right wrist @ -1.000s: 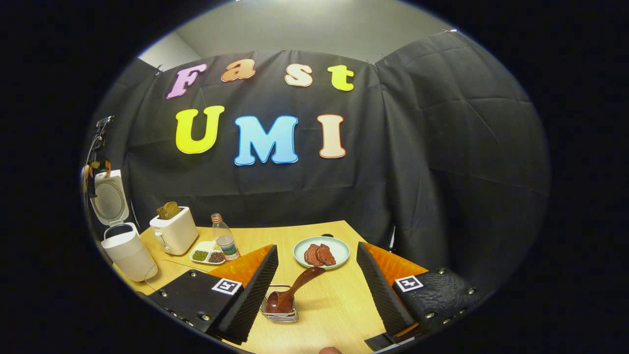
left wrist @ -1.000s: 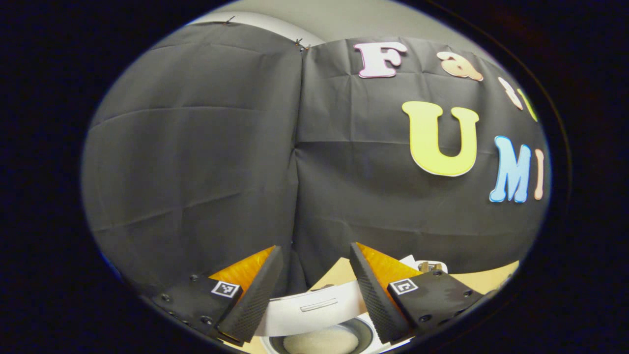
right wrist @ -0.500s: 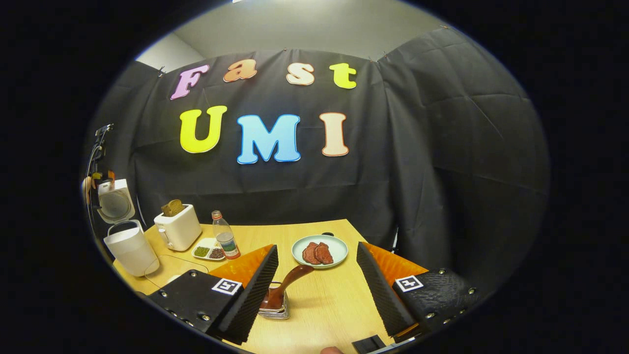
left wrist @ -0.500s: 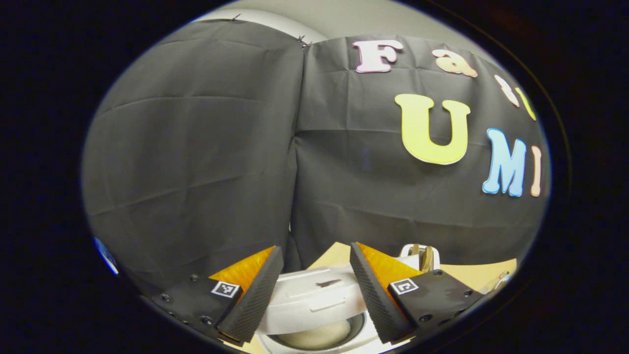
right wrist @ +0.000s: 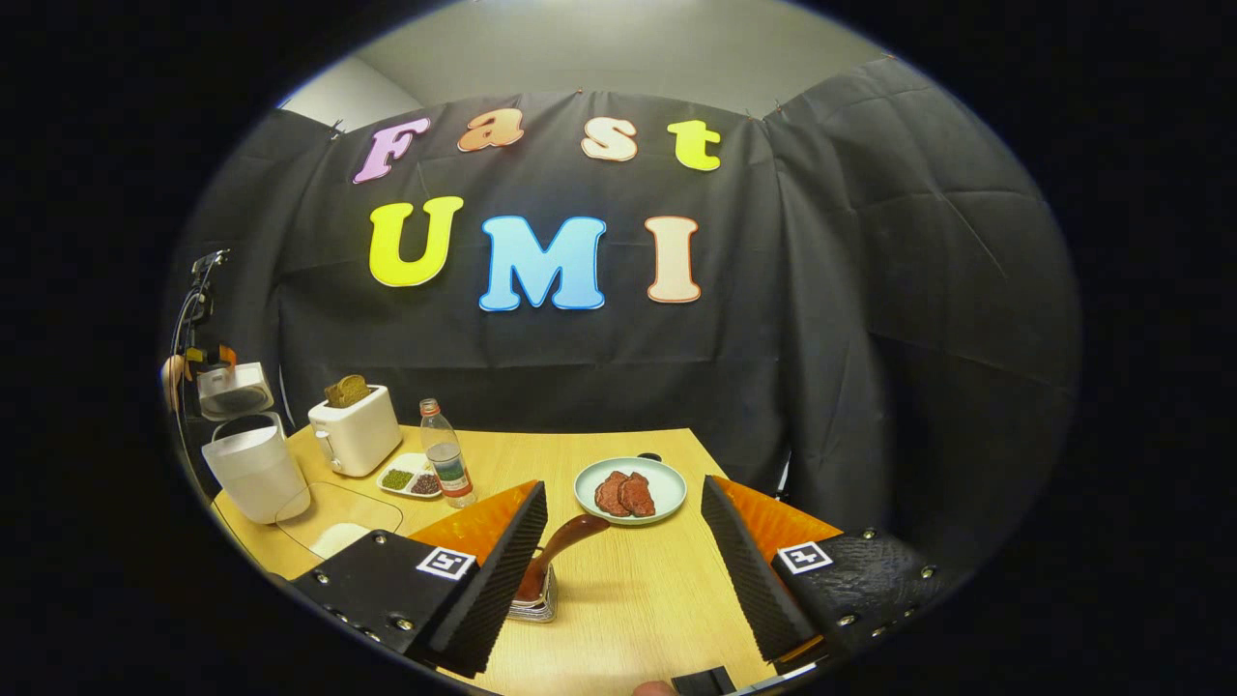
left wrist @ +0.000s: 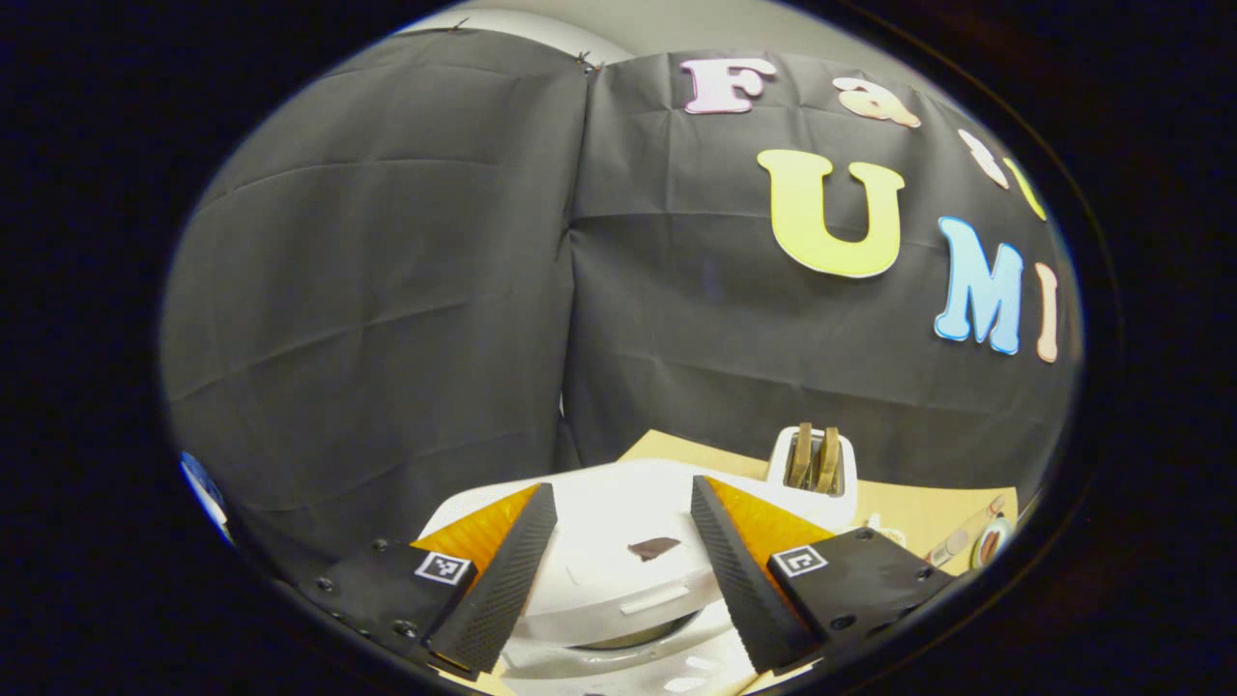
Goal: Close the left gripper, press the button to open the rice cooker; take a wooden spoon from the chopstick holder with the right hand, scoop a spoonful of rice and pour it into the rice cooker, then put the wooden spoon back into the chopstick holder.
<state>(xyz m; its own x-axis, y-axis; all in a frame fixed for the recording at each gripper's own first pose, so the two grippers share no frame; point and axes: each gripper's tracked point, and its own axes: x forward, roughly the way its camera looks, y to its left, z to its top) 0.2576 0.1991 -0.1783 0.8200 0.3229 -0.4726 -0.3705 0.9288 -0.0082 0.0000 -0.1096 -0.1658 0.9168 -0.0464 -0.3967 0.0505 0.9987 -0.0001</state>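
The left gripper [left wrist: 618, 565] is being held with its jaws spread wide, nothing caught between them, right over the white rice cooker [left wrist: 618, 570]. In the left gripper view the cooker's lid [left wrist: 599, 541] is being seen from above, tilted low over the pot with a thin dark gap showing at about 6 o'clock of the lid; whether it's touching either finger can't be told. A toaster [left wrist: 814, 474] with two slices in it is sitting at roughly 1 o'clock from the cooker, on the wooden table [left wrist: 918, 512].

In the right gripper view the right gripper [right wrist: 623, 570] is also being kept released, fingers well apart, nothing gripped. The wooden spoon [right wrist: 560, 551] is being propped in the wire chopstick holder [right wrist: 536, 604], handle leaning toward 1 o'clock, just beside the left-hand finger of that view. A plate of red meat slices [right wrist: 630, 491] is being shown at 12 o'clock of the holder. Way off at 9 o'clock the rice cooker [right wrist: 256, 474] is being seen with its lid [right wrist: 235, 389] hanging partly lowered, the other gripper [right wrist: 198, 362] up by it. A water bottle [right wrist: 445, 466], a small divided dish of beans [right wrist: 411, 480] and a glass tray of rice [right wrist: 338, 522] are sitting between.
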